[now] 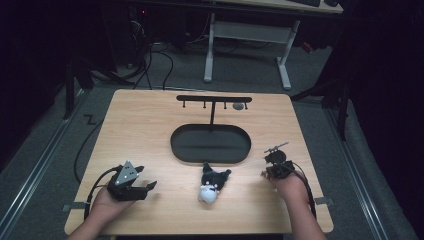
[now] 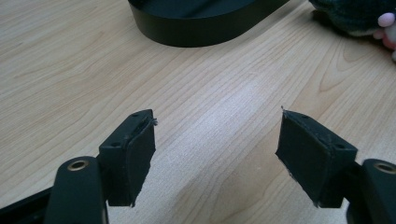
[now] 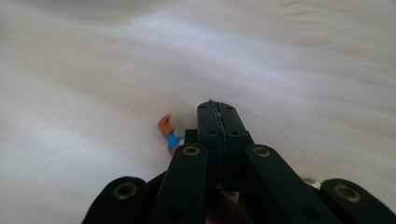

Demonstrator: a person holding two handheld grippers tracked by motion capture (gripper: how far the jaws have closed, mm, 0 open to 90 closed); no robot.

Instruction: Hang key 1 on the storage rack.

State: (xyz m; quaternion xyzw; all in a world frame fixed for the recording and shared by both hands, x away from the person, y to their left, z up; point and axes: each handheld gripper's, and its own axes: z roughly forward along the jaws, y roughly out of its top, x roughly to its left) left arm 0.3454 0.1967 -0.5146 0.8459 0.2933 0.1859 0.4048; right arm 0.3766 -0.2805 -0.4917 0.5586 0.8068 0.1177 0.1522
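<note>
The right tongs [image 1: 274, 161] sit low at the right of the high view, pressed together, and in the right gripper view a small orange-and-blue thing [image 3: 169, 135] peeks out just left of the closed tips [image 3: 218, 112]. It looks pinched there or tucked right beside them; I cannot tell which, nor what it is (a little charm, maybe). The black hanger stand [image 1: 214, 100] with its pegs rises from the oval base [image 1: 210, 145] at the middle of the table [image 1: 150, 120].

If the job is to hang that small piece on a peg, my advice is to keep the pinch firm, carry it slowly, and bring the loop up level with the peg rather than stabbing down at it. The right gripper view is blurred, so slowing down would help.

The plush toy [image 1: 212, 185], black and white, lies on the table below the base, between the two hands, touched by neither.

The left tongs [image 2: 217, 144] rest at lower left, spread wide with nothing between them, pointing towards the base, forearm flat. The right hand [image 1: 290, 187] angles its gripper up and away.
</note>
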